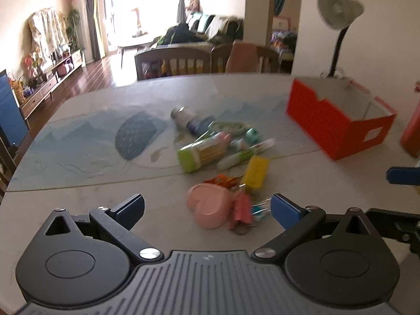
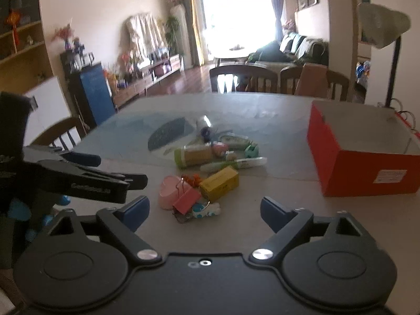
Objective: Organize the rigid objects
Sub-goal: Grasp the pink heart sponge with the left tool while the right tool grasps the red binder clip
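A loose heap of small rigid objects lies on the table (image 2: pixel 275 204), left of the open red box (image 2: pixel 365 155), which makes a handy landmark. Nearest the cameras is a pink heart-shaped case (image 1: pixel 210 206), with a pink binder clip (image 2: pixel 187 200) leaning on its box-ward side and a small white-and-blue item tucked beneath. Just beyond them, toward the box, sits a yellow carton (image 2: pixel 220 183). Farther from the viewer, a clear cylinder with a green cap (image 1: pixel 200 156) rests on its side, a white tube (image 1: pixel 245 155) lying alongside it on the box side, and a bottle (image 1: pixel 189 120) at the heap's far end. The box stands empty with its mouth up, most likely as the bin these things are meant to go into.

Both tools are angled down at the near edge of the heap. The left tool (image 1: pixel 207 207) is spread wide and empty, its fingers flanking the pink case without touching it. The right tool (image 2: pixel 204 211) is likewise spread and holds nothing. Sorting appears not yet begun; the heart case looks the likeliest first pick.
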{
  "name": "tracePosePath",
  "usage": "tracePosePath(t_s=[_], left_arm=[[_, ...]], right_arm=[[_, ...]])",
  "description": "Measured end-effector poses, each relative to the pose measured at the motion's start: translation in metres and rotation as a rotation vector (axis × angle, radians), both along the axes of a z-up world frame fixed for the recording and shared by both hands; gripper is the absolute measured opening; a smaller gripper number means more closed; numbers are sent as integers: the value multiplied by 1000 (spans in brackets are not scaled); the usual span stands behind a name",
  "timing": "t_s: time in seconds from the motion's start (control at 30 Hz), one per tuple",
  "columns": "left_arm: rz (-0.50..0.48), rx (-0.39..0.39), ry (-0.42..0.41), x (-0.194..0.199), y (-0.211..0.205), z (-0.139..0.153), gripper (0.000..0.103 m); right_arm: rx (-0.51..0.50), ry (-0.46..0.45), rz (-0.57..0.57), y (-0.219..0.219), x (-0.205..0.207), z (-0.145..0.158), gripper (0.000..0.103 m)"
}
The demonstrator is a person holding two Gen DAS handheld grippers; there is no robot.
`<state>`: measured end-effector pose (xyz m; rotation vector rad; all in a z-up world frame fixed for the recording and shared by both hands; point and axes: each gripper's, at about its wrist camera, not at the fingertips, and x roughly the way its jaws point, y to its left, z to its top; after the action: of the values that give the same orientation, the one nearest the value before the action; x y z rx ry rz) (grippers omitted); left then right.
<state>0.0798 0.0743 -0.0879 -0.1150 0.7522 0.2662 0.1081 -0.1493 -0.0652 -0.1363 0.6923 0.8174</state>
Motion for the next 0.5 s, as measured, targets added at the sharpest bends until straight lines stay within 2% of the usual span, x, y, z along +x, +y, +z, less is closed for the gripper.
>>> tracePosePath(t_s=[0.2,0.37,0.5], left_arm=[[-7,-23,90,27,27,-40,102],[-12,-37,137,48,41,-64,102],[-17,-88,173,57,57,-79,100]], right_arm=[[-72,-3,95,38,18,-23,86],[-166,-37,194,66,30,-40,80],[-242,-61,294,86,41,-55,75]])
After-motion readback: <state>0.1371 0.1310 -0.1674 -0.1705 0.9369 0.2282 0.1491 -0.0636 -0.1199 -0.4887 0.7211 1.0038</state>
